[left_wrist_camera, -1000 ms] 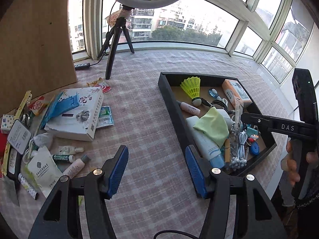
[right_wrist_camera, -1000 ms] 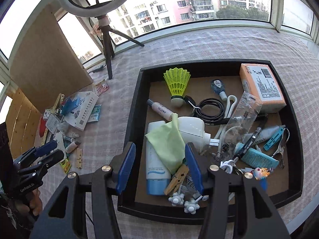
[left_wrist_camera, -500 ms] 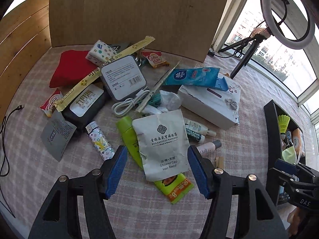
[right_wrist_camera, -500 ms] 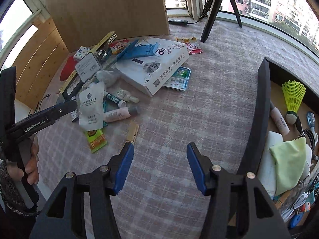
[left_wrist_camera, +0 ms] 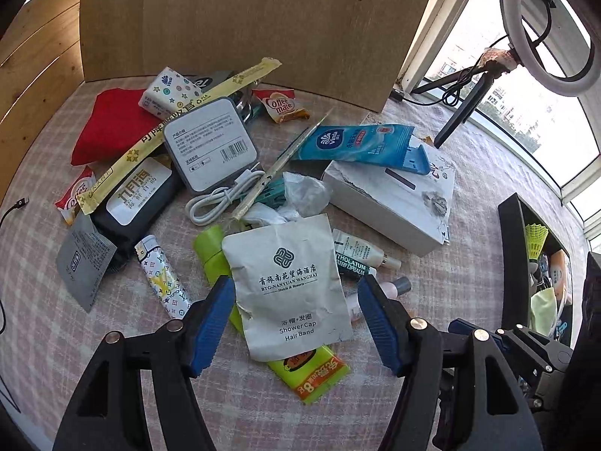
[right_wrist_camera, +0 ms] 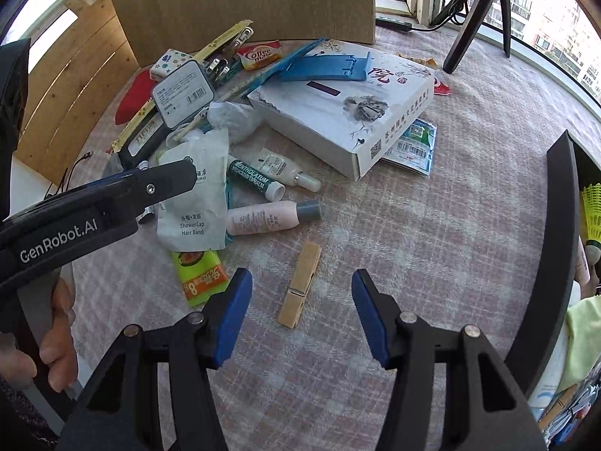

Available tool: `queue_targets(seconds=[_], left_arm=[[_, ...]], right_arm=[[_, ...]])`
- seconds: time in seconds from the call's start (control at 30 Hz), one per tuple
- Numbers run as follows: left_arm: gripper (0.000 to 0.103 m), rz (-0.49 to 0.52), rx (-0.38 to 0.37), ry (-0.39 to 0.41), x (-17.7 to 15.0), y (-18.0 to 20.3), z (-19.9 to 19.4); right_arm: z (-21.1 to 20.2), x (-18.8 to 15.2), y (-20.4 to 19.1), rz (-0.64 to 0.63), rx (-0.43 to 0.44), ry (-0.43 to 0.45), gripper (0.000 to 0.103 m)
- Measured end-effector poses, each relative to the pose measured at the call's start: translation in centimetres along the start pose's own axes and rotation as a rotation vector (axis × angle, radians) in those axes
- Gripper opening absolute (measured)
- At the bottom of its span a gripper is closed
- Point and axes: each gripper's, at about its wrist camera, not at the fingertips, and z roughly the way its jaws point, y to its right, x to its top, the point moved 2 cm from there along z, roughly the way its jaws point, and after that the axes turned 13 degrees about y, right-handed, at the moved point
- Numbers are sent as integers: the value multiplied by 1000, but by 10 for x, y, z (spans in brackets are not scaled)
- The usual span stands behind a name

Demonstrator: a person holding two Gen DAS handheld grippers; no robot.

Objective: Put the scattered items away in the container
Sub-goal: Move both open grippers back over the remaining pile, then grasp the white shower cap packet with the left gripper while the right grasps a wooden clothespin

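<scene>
My left gripper (left_wrist_camera: pixel 296 293) points down over a white shower-cap packet (left_wrist_camera: pixel 293 285). Its jaws are opening, one on each side of the packet, and the pads do not touch it. My right gripper (right_wrist_camera: pixel 302 282) hangs open over a wooden clothespin (right_wrist_camera: pixel 300 285) that lies on the checked cloth between its fingers, untouched. A pink bottle (right_wrist_camera: pixel 270 218) lies just beyond the clothespin. The black tray (right_wrist_camera: pixel 556 263) with several items in it stands at the right edge, and its wall (left_wrist_camera: pixel 512 263) also shows in the left wrist view.
A big white box (left_wrist_camera: pixel 390 199) lies behind the packet. Around it are a lip-balm tube (left_wrist_camera: pixel 353 263), a patterned lighter (left_wrist_camera: pixel 161 278), a green sachet (left_wrist_camera: pixel 311 372), a white cable (left_wrist_camera: pixel 221 203) and a red pouch (left_wrist_camera: pixel 109 131). A cardboard panel (left_wrist_camera: pixel 244 18) backs the pile, and a ring-light tripod (right_wrist_camera: pixel 469 22) stands by the window.
Both grippers swung away from the tray to the scattered pile and sank toward the cloth. The left now straddles the shower-cap packet with wider jaws, and the right has reached the clothespin.
</scene>
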Motion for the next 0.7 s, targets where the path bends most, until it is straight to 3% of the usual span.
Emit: queue_targets(seconds=[0.57,0.7], left_arm=[[68,-4,64,-47,-2,9,33],[66,18,72,-41,-4,11,35]], right_arm=[[26,-7,-6,-78,-54,-49,54],[28,-9,-4,-103,-58,-50,49]])
